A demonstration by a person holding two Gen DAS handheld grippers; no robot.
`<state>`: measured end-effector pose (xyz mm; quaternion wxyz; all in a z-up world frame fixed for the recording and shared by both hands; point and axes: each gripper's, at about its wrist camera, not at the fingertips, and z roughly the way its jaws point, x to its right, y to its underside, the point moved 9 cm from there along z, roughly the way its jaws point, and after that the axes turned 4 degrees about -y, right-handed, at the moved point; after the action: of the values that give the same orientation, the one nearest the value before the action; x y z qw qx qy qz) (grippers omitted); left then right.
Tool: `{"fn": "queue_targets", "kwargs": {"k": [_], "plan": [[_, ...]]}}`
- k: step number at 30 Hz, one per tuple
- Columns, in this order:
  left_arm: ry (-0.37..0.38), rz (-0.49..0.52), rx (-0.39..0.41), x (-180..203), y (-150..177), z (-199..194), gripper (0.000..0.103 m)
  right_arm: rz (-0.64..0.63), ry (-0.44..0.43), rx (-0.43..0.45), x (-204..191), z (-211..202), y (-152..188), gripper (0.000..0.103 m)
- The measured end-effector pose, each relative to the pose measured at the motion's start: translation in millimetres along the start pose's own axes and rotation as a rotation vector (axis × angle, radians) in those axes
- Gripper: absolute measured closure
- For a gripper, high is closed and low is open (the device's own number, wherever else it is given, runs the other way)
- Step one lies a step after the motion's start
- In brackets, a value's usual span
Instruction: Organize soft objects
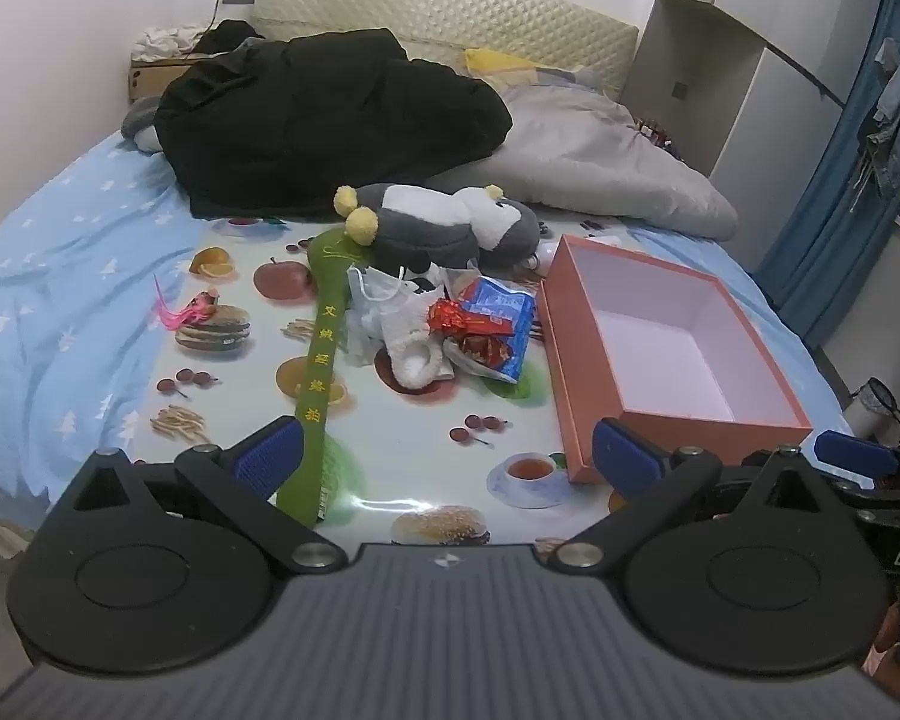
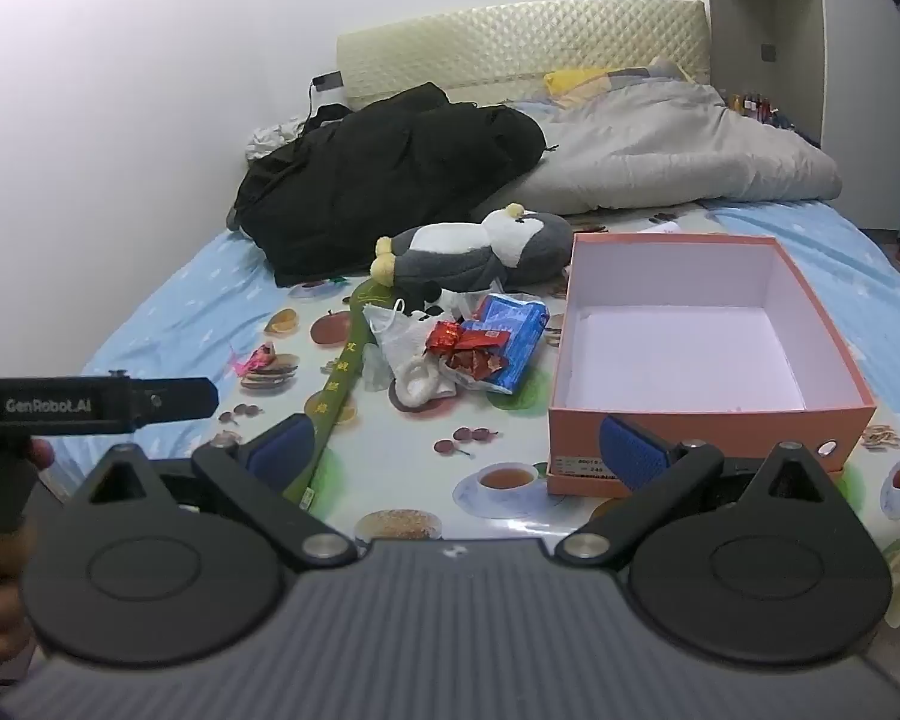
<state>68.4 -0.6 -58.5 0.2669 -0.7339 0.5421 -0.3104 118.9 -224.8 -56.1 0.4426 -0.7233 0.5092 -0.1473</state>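
Bed (image 1: pixel 60 276) | black coat (image 1: pixel 330 120) behind plush penguin (image 1: pixel 444 222) | box (image 1: pixel 576 360) right

A bedroom in a home. A bed with a pale blue star-print sheet (image 1: pixel 60 300) fills the room, its quilted cream headboard (image 1: pixel 450 12) against the far wall. A grey duvet (image 1: pixel 600 150) and a black coat (image 1: pixel 318 120) lie bunched at the far end, with a yellow pillow (image 1: pixel 498 60) behind them. Clothes hang on the far right by a blue curtain (image 1: pixel 840 210) — and a grey wardrobe (image 1: pixel 720 60) stands beside the bed.
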Motion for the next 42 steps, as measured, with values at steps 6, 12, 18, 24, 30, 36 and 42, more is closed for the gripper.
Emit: {"fn": "queue_targets", "kwargs": {"k": [6, 12, 18, 24, 30, 36, 42], "plan": [[0.002, 0.0, 0.005, -4, -3, -1, 0.0, -0.009, 0.002, 0.004, 0, 0, -4, 0.0], [-0.016, -0.011, 0.008, -5, -6, -1, 0.0, -0.01, -0.004, 0.006, 0, -2, -3, 0.0], [-0.011, 0.001, -0.008, 0, 6, 5, 0.0, -0.013, 0.004, -0.002, 0, 0, 0, 0.0], [-0.014, 0.017, -0.017, 5, 10, 9, 0.0, 0.004, 0.044, 0.014, 9, -4, 8, 0.0], [-0.011, 0.034, -0.007, 8, 11, 5, 0.0, 0.014, 0.04, 0.021, 8, -8, 16, 0.0], [-0.008, 0.021, 0.007, 4, 10, 0, 0.0, -0.001, 0.029, 0.032, 1, -13, 13, 0.0], [-0.004, 0.022, 0.025, 6, 6, -5, 0.0, 0.003, 0.02, 0.038, -1, -15, 9, 0.0]]}}
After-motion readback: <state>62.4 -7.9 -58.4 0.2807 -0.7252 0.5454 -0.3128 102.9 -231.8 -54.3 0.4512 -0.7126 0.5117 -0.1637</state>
